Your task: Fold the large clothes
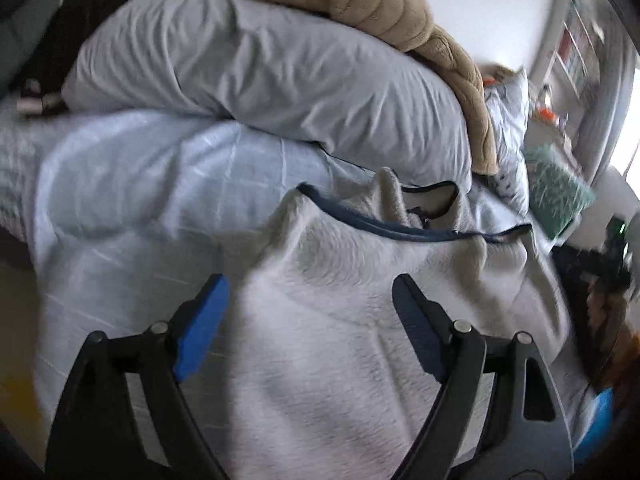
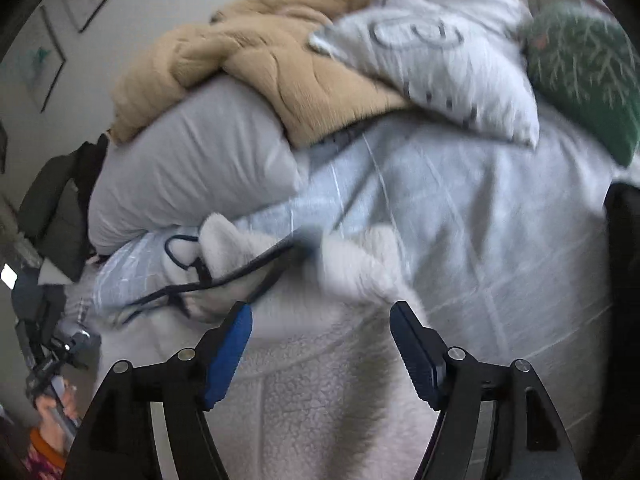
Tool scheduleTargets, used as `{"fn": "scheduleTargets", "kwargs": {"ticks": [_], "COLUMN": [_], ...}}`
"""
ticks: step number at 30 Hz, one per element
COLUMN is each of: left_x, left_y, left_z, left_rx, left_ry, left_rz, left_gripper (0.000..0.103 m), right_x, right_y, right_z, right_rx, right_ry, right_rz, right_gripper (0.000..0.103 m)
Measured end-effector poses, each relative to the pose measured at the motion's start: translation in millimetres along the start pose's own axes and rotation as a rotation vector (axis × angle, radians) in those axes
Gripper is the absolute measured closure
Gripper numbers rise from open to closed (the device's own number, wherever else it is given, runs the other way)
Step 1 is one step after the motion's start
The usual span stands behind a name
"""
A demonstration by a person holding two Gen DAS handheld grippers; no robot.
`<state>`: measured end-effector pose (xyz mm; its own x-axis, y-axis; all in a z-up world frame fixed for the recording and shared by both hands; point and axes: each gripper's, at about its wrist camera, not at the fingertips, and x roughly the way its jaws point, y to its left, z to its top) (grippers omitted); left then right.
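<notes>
**Both tools open above a white fleece garment on the bed**

The left tool (image 1: 310, 294) has its two fingers spread wide, and nothing is between them. It hangs over the white fleece garment (image 1: 340, 320), which lies spread on the bed (image 1: 132, 184). The right tool (image 2: 320, 320) is also wide open and holds nothing; below it is the same garment (image 2: 320, 392), with a curly, woolly texture. I cannot tell if either tool touches the cloth.

The garment has a dark blue trim (image 1: 384, 229) along its far edge, and this edge is raised in some folds and not flat. In the right wrist view the trim (image 2: 224, 280) makes a loop at the left side, near a bunched part of the fleece.

The bed is covered with a light blue sheet with thin white lines. Behind the garment lies a large grey pillow (image 1: 260, 68), and a tan plush blanket (image 1: 384, 4) is piled on top of it. A patterned grey pillow (image 2: 436, 48) rests against the blanket, and a green cushion (image 2: 588, 76) stands just beside it. Both views are somewhat blurred.
</notes>
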<state>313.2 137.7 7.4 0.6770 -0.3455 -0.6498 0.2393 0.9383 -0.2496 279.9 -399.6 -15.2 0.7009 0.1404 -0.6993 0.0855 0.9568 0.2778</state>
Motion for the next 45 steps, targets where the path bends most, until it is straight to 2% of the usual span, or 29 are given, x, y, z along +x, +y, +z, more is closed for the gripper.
{"fn": "scheduleTargets", "kwargs": {"ticks": [2, 4, 9, 10, 11, 12, 13, 14, 16, 19, 20, 22, 25, 28, 31, 32, 33, 36, 37, 38, 39, 41, 43, 45], "left_x": [5.8, 19.4, 79.6, 86.6, 95.2, 99.2, 99.8, 94.1, 75.0, 53.3, 53.9, 64.1, 102.2, 145.1, 172.1, 171.6, 171.1, 169.2, 167.5, 165.9, 162.0, 142.6, 122.9, 95.9], "left_y": [3.9, 7.9, 6.9, 6.4, 7.1, 7.4, 6.6, 3.2, -6.8, -15.7, -16.1, -16.1, -19.2, -8.5, 12.5, 16.2, 19.1, 28.0, 29.8, 32.0, 34.4, 34.2, 22.8, 11.5], "left_z": [2.6, 5.7, 19.7, 23.2, 27.8, 29.4, 30.8, 31.8, 34.1, 43.0, 48.2, 57.2, 63.7, 58.4, 52.0, 52.6, 52.7, 52.7, 52.7, 53.8, 55.2, 55.9, 52.5, 46.7], "left_rx": [0.053, 0.072, 0.065, 0.048, 0.010, -0.017, -0.041, -0.048, -0.032, -0.025, -0.034, -0.039, 0.000, 0.024, -0.031, -0.045, -0.055, -0.091, -0.100, -0.109, -0.125, -0.146, -0.156, -0.151], "left_ry": [0.015, 0.046, 0.153, 0.153, 0.160, 0.168, 0.157, 0.105, -0.023, -0.211, -0.246, -0.265, -0.237, -0.144, -0.034, -0.041, -0.039, -0.031, -0.027, -0.020, -0.008, -0.001, -0.013, -0.020], "left_rz": [0.050, 0.070, 0.107, 0.109, 0.094, 0.091, 0.106, 0.122, 0.156, 0.206, 0.220, 0.244, 0.325, 0.396, 0.380, 0.370, 0.364, 0.366, 0.389, 0.407, 0.418, 0.405, 0.394, 0.360], "left_gripper": [0.019, 0.019, 0.022, 0.035, 0.070, 0.092, 0.091, 0.091, 0.091, 0.091, 0.091, 0.091, 0.091, 0.091, 0.089, 0.087, 0.087, 0.070, 0.056, 0.044, 0.040, 0.038, 0.037, 0.034], "right_x": [2.2, 15.4, 70.7, 82.0, 90.9, 96.2, 100.1, 98.0, 77.9, 60.4, 58.0, 60.1, 85.5, 127.3, 176.5, 190.2, 195.0, 197.5, 196.5, 194.8, 192.9, 176.6, 151.4, 120.8], "right_y": [2.7, 5.6, 29.7, 34.0, 34.5, 34.0, 35.3, 36.9, 37.9, 36.6, 36.9, 36.9, 39.1, 29.1, 12.0, 4.8, 1.5, -2.6, -2.3, 0.6, 4.0, 11.7, 20.1, 29.1], "right_z": [0.2, -1.4, 4.2, 7.6, 9.1, 9.8, 10.0, 10.1, 13.9, 27.8, 34.8, 45.4, 56.7, 60.2, 54.8, 53.4, 52.8, 54.5, 53.9, 53.3, 53.0, 51.9, 48.7, 38.5], "right_rx": [-0.070, -0.127, -0.286, -0.300, -0.304, -0.302, -0.299, -0.297, -0.271, -0.222, -0.207, -0.177, -0.151, -0.121, -0.108, -0.092, -0.084, -0.070, -0.072, -0.083, -0.094, -0.103, -0.097, -0.105], "right_ry": [0.007, 0.028, 0.051, 0.054, 0.061, 0.067, 0.060, 0.028, -0.106, -0.213, -0.248, -0.282, -0.284, -0.210, -0.062, -0.005, 0.016, 0.030, 0.031, 0.040, 0.045, 0.024, 0.001, -0.025], "right_rz": [-0.063, -0.126, -0.263, -0.283, -0.285, -0.283, -0.295, -0.326, -0.381, -0.396, -0.415, -0.424, -0.472, -0.506, -0.521, -0.516, -0.512, -0.499, -0.505, -0.515, -0.520, -0.536, -0.525, -0.476], "right_gripper": [0.030, 0.030, 0.030, 0.037, 0.055, 0.065, 0.089, 0.090, 0.092, 0.092, 0.092, 0.092, 0.092, 0.092, 0.091, 0.090, 0.090, 0.088, 0.087, 0.085, 0.081, 0.064, 0.052, 0.044]}}
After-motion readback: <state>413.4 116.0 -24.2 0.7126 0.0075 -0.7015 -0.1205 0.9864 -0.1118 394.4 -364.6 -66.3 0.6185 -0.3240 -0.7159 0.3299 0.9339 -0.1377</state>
